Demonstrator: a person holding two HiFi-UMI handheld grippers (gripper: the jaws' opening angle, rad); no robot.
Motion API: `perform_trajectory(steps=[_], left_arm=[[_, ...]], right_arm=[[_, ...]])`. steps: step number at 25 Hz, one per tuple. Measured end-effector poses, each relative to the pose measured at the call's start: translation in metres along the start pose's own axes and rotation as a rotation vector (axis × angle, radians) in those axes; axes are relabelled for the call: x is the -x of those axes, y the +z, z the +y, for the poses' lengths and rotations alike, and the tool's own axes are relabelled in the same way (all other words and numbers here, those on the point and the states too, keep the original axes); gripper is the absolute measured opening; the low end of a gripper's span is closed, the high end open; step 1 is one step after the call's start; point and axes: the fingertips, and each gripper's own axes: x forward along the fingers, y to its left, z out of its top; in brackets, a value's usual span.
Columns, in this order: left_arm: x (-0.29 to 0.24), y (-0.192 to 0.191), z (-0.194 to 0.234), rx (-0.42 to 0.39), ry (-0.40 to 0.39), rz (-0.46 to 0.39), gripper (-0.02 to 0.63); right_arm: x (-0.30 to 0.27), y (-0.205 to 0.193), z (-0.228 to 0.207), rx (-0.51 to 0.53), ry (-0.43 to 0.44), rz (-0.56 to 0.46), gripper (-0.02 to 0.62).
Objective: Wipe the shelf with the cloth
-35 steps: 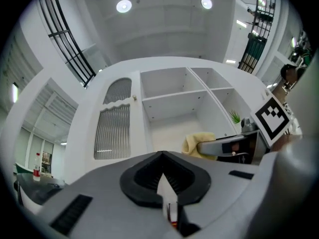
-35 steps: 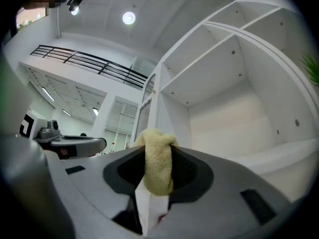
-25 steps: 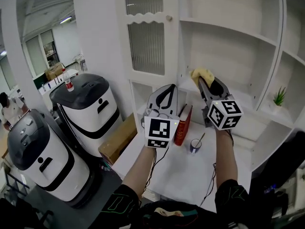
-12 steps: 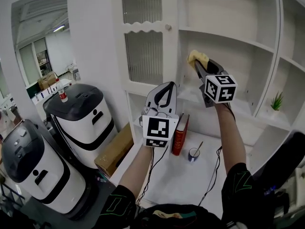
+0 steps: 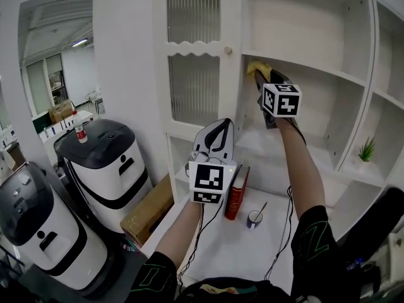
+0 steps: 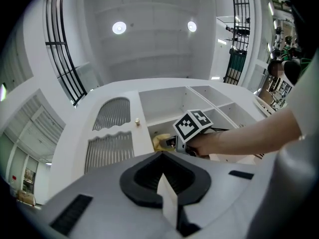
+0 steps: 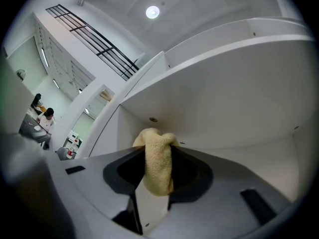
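A yellow cloth (image 5: 254, 66) is pinched in my right gripper (image 5: 257, 74), which is shut on it and raised to the left end of the upper shelf board (image 5: 319, 65) of the white shelf unit. In the right gripper view the cloth (image 7: 157, 176) bulges out between the jaws, right under a white shelf underside (image 7: 224, 98). My left gripper (image 5: 222, 126) is lower, in front of the cabinet door, pointing up, shut and with nothing in it. The left gripper view shows the cloth (image 6: 160, 142) and the right gripper's marker cube (image 6: 193, 125).
The ribbed-glass cabinet door (image 5: 194, 74) with a knob (image 5: 228, 50) stands left of the cloth. Below are a red book (image 5: 238, 183), a cup (image 5: 255, 218) and a small green plant (image 5: 366, 149). White-and-black machines (image 5: 104, 163) and a cardboard box (image 5: 148, 204) stand at the left.
My right gripper has risen with the cloth from the middle shelf level to the upper shelf board. The left gripper has hardly moved.
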Motion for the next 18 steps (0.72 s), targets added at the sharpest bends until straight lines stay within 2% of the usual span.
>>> perform_trajectory(steps=[10,18], left_arm=[[-0.007,-0.003,0.005,0.017,-0.007,-0.032,-0.002],[-0.011,-0.007,0.006,0.031,-0.011,-0.039,-0.002]], right_arm=[[-0.018,0.02,0.025,0.056,0.023,-0.033,0.127],[-0.003,0.034,0.043,0.06,0.095,-0.078,0.127]])
